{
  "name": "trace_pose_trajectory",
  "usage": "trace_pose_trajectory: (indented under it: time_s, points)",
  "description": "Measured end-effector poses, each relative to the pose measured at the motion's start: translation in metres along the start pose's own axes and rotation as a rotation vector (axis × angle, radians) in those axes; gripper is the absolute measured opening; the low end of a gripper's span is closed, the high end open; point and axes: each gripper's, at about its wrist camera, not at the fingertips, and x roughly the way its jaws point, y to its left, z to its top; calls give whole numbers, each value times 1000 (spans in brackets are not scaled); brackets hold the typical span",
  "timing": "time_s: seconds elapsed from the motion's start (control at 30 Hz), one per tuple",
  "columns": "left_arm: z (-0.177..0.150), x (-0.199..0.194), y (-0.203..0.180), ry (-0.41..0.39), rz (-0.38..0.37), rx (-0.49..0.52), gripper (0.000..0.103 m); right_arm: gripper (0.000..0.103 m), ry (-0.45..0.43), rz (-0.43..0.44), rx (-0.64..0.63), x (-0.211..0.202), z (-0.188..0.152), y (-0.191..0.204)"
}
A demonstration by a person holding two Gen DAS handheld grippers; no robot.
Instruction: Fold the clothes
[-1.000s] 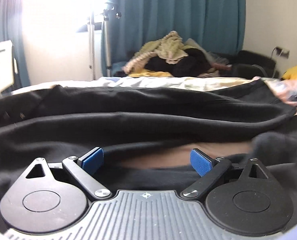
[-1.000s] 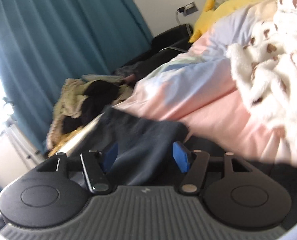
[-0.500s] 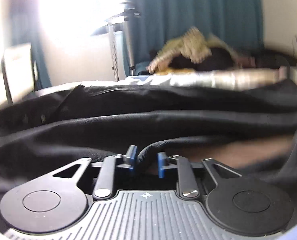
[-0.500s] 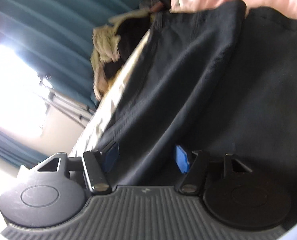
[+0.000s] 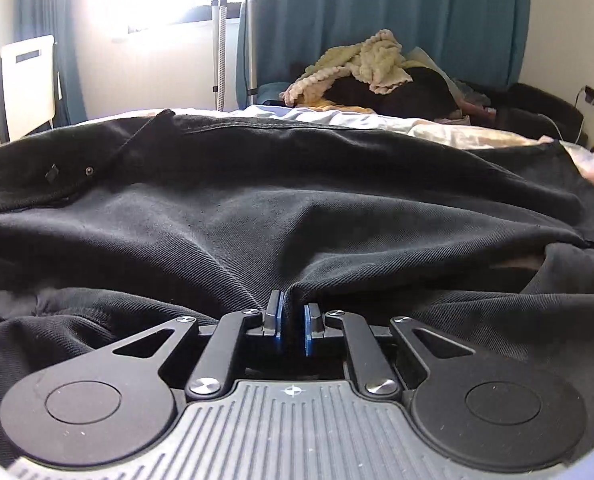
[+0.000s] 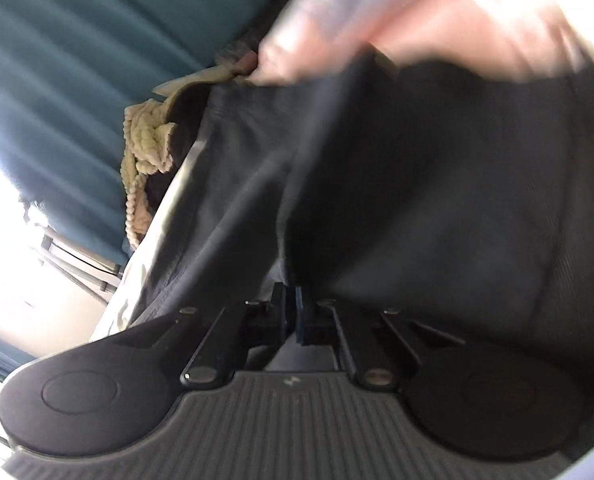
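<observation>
A black garment, with a button placket at its left, lies spread in wide folds across the bed. My left gripper sits at its near edge, its jaws closing on a raised ridge of the cloth that the blue pads pinch. In the right wrist view, which is tilted and blurred, the same black garment fills the frame. There my right gripper has its jaws closing tight on a fold of the cloth.
Beyond the garment runs the pale bed cover, pink and blurred in the right wrist view. A pile of clothes lies before teal curtains. A metal stand and a white chair stand at the left.
Both grippers went from wide open to pinching the black cloth. The right gripper rolled and dropped from the pink cover onto the garment. The left shifted sideways along the garment's edge.
</observation>
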Motion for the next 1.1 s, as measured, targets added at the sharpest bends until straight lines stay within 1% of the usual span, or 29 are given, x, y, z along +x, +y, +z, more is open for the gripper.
trace_pose_trajectory:
  time_s: [0.03, 0.07, 0.13, 0.17, 0.2, 0.27, 0.3, 0.37, 0.4, 0.43, 0.5, 0.53, 0.6, 0.67, 0.73, 0.77, 0.8, 0.87, 0.93, 0.97, 1.03, 1.1]
  points:
    - [0, 1, 0, 2, -2, -3, 12, 3, 5, 14, 9, -2, 0, -3]
    - [1, 1, 1, 3, -8, -8, 12, 5, 8, 1, -31, -6, 0, 5]
    - [0, -2, 3, -5, -23, -26, 13, 6, 0, -32, -147, -16, 3, 26]
    - [0, -1, 3, -7, -26, -29, 15, 7, -14, -41, -213, -24, 2, 37]
    - [-1, -3, 3, -9, -28, -21, 20, 9, -26, -48, -269, -33, 1, 46]
    - [-7, -6, 0, -24, -11, 25, 21, 9, -29, -62, -346, -49, -3, 57]
    - [-8, -8, -3, -27, -4, 45, 24, 9, -31, -65, -377, -57, -6, 62]
    - [-7, -15, -4, -30, -17, 53, 35, 9, -37, -48, -394, -77, -11, 67]
    - [-6, -20, -3, -29, -44, 42, 55, 9, -38, -35, -394, -85, -13, 68]
    - [-4, -26, -1, -31, -77, 25, 66, 9, -39, -23, -398, -93, -18, 68]
    - [-2, -43, 6, -40, -159, -29, 66, 9, -46, 4, -411, -111, -23, 73]
    - [0, -51, 10, -29, -203, -56, 66, 9, -53, 18, -417, -121, -28, 74]
    - [4, -74, 22, -27, -251, -111, 66, 9, -66, 49, -429, -145, -29, 71]
    - [9, -101, 43, -43, -276, -180, 67, 9, -78, 69, -445, -161, -30, 71]
    - [12, -131, 70, -69, -289, -249, 75, 9, -81, 91, -453, -177, -29, 69]
    - [13, -145, 85, -91, -294, -267, 78, 9, -81, 96, -458, -189, -30, 66]
    - [13, -156, 100, -105, -291, -266, 83, 9, -81, 96, -468, -194, -28, 64]
    - [16, -172, 128, -105, -262, -228, 85, 10, -77, 81, -490, -203, -21, 61]
    - [18, -189, 160, -103, -198, -224, 85, 10, -65, 50, -531, -209, -12, 58]
    - [17, -199, 177, -105, -173, -241, 85, 10, -74, 33, -549, -215, -6, 55]
    - [9, -217, 212, -113, -143, -292, 89, 10, -83, 9, -568, -226, 9, 44]
    - [-5, -231, 245, -116, -119, -368, 90, 11, -87, -13, -577, -236, 24, 29]
